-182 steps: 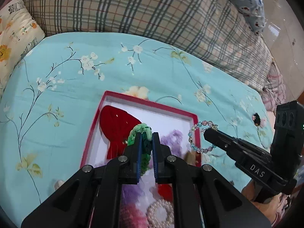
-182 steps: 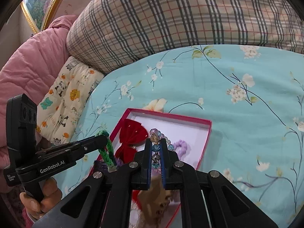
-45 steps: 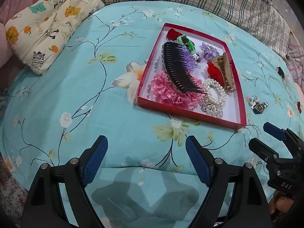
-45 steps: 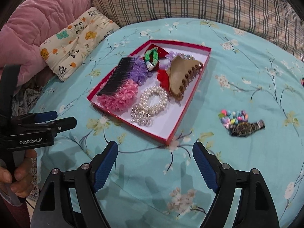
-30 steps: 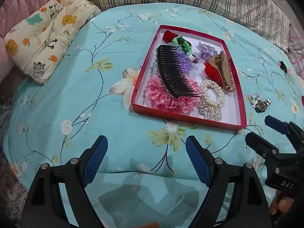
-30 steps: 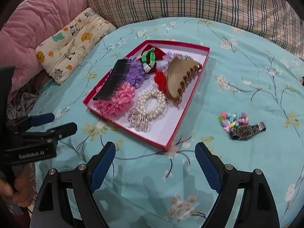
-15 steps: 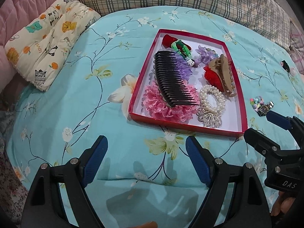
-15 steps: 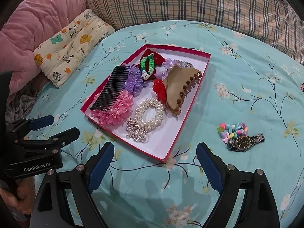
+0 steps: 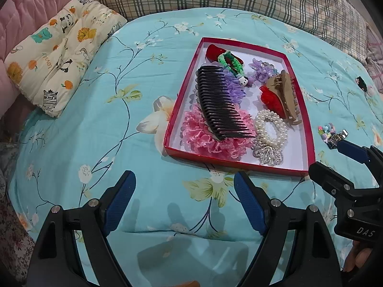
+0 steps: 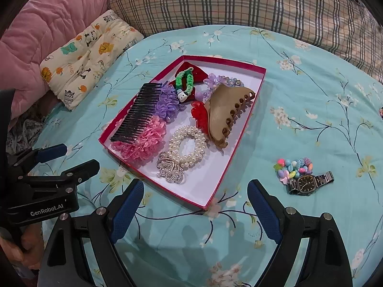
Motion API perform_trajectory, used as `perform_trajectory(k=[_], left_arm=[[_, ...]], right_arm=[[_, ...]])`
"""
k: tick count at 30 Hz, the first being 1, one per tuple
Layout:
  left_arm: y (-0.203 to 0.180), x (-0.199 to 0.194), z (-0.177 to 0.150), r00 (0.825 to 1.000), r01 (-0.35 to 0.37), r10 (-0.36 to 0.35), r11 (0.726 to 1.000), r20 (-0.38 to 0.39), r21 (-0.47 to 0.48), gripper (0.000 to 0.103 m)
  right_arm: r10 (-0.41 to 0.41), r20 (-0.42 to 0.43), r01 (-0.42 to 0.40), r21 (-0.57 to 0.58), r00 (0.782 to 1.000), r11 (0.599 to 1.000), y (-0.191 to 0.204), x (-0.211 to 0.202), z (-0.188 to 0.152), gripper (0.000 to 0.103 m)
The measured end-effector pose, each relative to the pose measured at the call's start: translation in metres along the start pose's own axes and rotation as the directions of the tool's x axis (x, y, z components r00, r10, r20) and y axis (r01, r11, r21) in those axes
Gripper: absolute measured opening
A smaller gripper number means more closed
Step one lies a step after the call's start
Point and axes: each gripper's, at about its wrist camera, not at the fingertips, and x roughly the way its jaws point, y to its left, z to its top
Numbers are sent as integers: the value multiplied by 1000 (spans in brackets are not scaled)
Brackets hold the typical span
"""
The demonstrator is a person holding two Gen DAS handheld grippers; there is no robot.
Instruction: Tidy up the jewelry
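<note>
Left gripper (image 9: 184, 192): jaws spread, empty, near the red tray (image 10: 235, 134).
Right gripper (image 10: 195, 203): jaws spread, empty.
Remaining: wristwatch (image 10: 308, 183) and bead bracelet (image 10: 293, 166), touching, on the bed right of the tray.
Technique: probably pinch the watch band, clear of the beads.

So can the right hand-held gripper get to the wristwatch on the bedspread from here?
Probably yes. The right hand-held gripper is open and empty, and the wristwatch lies in the open on the bedspread, touching only the colourful bead bracelet.
</note>
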Motion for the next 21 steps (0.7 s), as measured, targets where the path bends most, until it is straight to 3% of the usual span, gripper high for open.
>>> perform_trajectory(k=[21], left_arm=[[-1,1,6,1000,10,-10,1000,8,3,85]], right_arm=[[-27,-20,26,-15,999,1000,3,3,6,90]])
